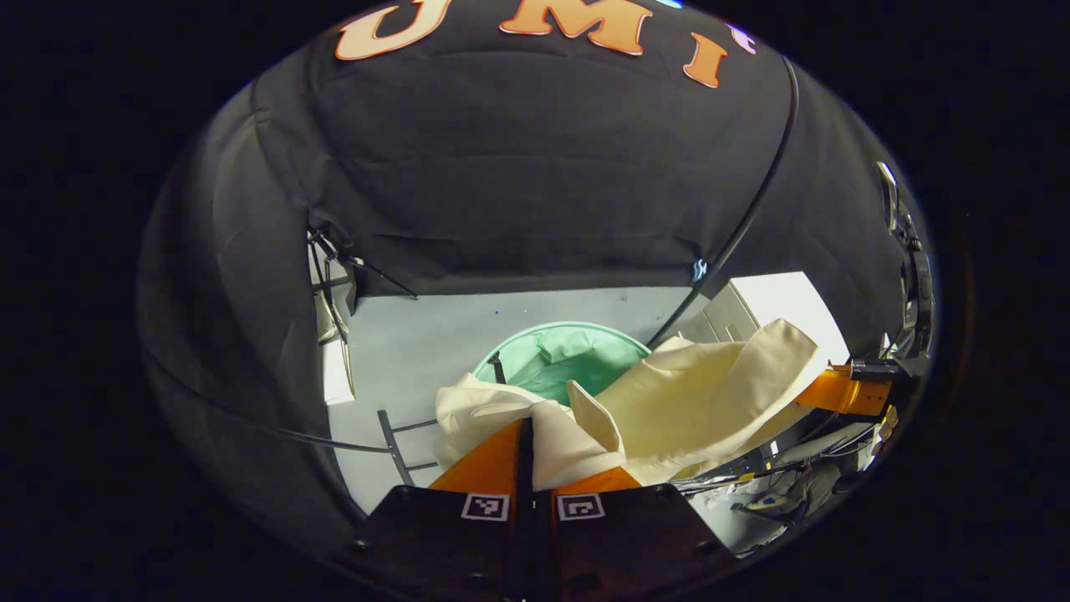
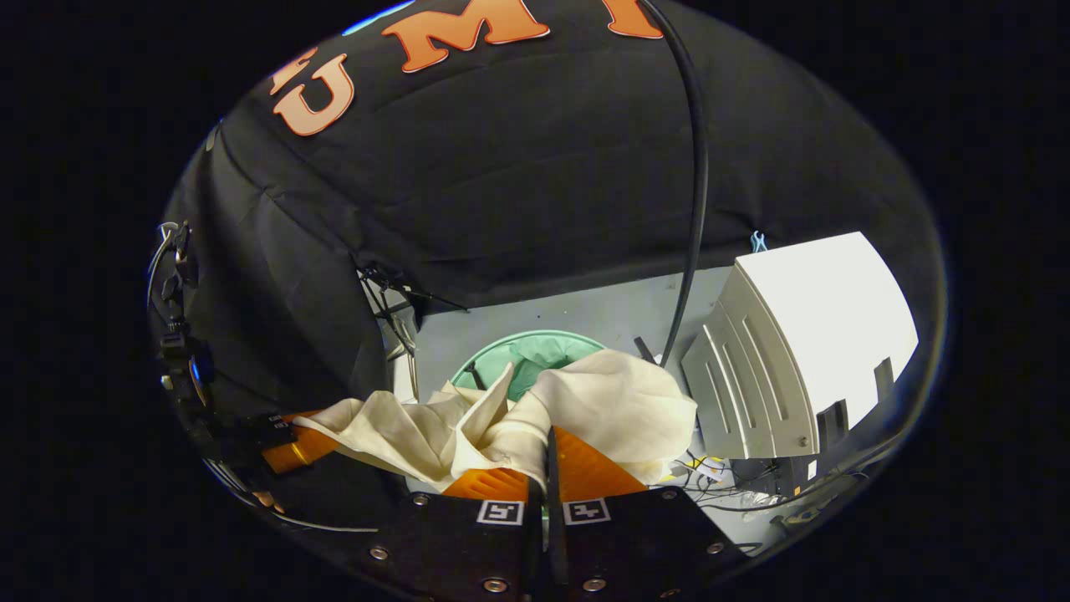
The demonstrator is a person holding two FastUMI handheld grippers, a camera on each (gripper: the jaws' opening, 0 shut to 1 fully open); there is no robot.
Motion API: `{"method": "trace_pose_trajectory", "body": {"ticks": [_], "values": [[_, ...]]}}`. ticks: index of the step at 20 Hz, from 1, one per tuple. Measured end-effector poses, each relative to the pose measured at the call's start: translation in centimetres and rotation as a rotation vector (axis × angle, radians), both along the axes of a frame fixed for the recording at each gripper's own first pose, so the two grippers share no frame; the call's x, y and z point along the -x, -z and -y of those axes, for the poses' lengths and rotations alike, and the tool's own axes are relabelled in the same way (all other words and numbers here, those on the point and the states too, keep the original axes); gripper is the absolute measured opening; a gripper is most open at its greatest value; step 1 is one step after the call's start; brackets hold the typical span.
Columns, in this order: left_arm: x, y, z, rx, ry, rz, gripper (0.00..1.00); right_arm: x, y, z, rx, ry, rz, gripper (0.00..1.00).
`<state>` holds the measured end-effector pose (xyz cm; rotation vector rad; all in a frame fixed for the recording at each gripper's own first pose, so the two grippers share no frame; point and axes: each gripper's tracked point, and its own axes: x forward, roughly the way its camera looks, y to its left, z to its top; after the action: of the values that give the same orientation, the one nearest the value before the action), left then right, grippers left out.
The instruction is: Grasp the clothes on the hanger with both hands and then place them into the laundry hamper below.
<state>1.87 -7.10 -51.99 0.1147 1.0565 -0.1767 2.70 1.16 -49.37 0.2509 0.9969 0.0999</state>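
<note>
Hanging over grey floor (image 1: 435, 334) (green hamper (image 1: 577, 355) below), cream garment (image 1: 710, 401)

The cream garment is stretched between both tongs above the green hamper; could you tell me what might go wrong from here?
1. The cream garment spreads wider than the green hamper mouth, so an end could drape over the rim or land on the floor.
2. It hangs close to the black cable and white cabinet, and could snag there.
3. If the left tongs and right tongs open unevenly, it may swing sideways.
</note>
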Motion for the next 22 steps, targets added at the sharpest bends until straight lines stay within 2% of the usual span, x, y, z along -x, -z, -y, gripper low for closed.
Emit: {"method": "trace_pose_trajectory", "body": {"ticks": [6,8,9,10,11,12,13,15,16,17,18,19,20,22], "values": [[0.3,2.0,2.3,-0.007,0.025,-0.063,0.05,0.2,2.3,-2.7,0.021,-0.037,-0.05,0.07],[0.8,2.2,2.8,-0.003,0.036,-0.079,0.09,0.3,2.8,-3.1,0.025,-0.043,-0.057,0.11],[0.9,2.3,2.9,-0.003,0.039,-0.086,0.05,0.3,2.9,-3.3,0.022,-0.041,-0.058,0.11],[1.1,2.6,3.0,0.001,0.04,-0.092,0.12,0.5,2.9,-3.2,0.024,-0.036,-0.059,0.11],[1.3,2.6,2.9,0.005,0.037,-0.097,0.31,0.5,3.0,-2.9,0.028,-0.03,-0.061,0.0],[1.4,2.9,2.8,0.011,0.032,-0.1,0.44,0.5,3.0,-2.7,0.031,-0.025,-0.062,0.15],[1.4,2.7,2.8,0.013,0.025,-0.099,0.58,0.6,3.0,-2.4,0.036,-0.019,-0.064,0.05],[1.4,2.4,2.5,0.015,0.013,-0.095,0.86,0.8,2.9,-1.7,0.042,-0.006,-0.067,0.39],[1.3,2.3,2.2,0.009,0.005,-0.092,0.81,0.9,2.8,-1.4,0.044,0.001,-0.069,0.24],[1.2,2.0,2.1,0.007,0.0,-0.087,0.81,1.2,2.6,-1.2,0.043,0.004,-0.069,0.39],[1.3,1.8,2.0,0.001,-0.006,-0.078,0.88,1.2,2.6,-1.1,0.041,0.005,-0.068,0.47],[1.2,1.6,1.9,-0.005,-0.012,-0.069,0.96,1.2,2.4,-0.9,0.043,0.005,-0.064,0.43],[1.2,1.2,2.0,-0.007,-0.015,-0.06,1.0,1.4,2.1,-0.5,0.05,0.008,-0.061,0.55],[1.1,0.1,1.9,-0.011,-0.01,-0.036,0.98,1.7,1.4,-0.2,0.061,0.013,-0.049,0.83]]}}
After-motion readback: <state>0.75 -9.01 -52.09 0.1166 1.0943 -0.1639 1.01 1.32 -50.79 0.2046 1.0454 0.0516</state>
